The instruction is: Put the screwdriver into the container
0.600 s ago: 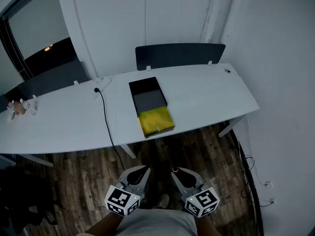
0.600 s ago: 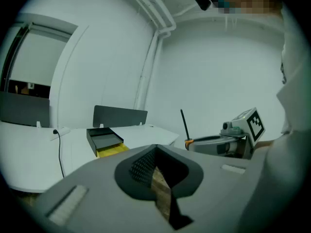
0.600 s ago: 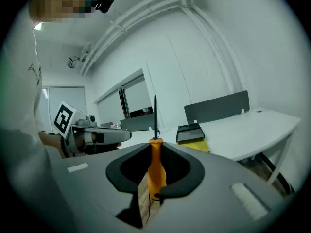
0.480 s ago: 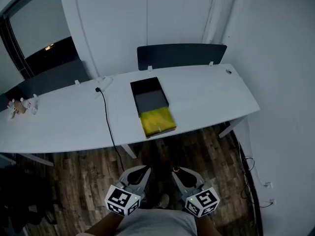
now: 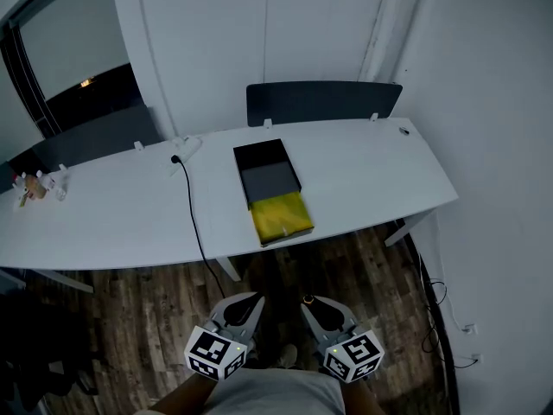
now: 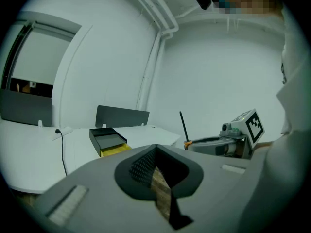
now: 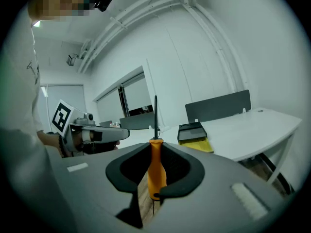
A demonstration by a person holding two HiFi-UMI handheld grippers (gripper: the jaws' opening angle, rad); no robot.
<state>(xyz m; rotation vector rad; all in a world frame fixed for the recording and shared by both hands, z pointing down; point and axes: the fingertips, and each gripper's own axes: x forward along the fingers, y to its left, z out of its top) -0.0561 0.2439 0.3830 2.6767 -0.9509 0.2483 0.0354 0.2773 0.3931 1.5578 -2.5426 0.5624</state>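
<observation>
Nearest the camera in the head view, the right tool [image 5: 308,302] is clamped on the orange handle of the screwdriver [image 7: 155,166]. The dark shaft sticks straight up past the tips, so the thing to be moved is in hand, low over the wood floor [image 5: 155,309] and well apart from the bench [image 5: 371,171]. The left tool [image 5: 252,301] sits at its 9 o'clock, pads together with nothing between them. So I'd say this is the carry step, barely begun. Looking ahead to 12 o'clock, the container [image 5: 270,180] is the black open tray lying lengthwise on the bench. A yellow piece [image 5: 282,217] is touching its 6 o'clock end; can't tell if that's a lid or a cloth. A cable [image 5: 192,206] runs off the bench edge at about 11 o'clock, and a dark panel [image 5: 324,102] stands behind the bench at the far side. My tips: keep the squeeze firm, since the grip is only on the handle and the shaft could swing. Come in square from the 6 o'clock side, pass over the yellow bit and aim for the black open half. Tip the shaft down so it lies along the tray's long way, and only let go once it's low inside. Keep the left tool clear of that cable.
</observation>
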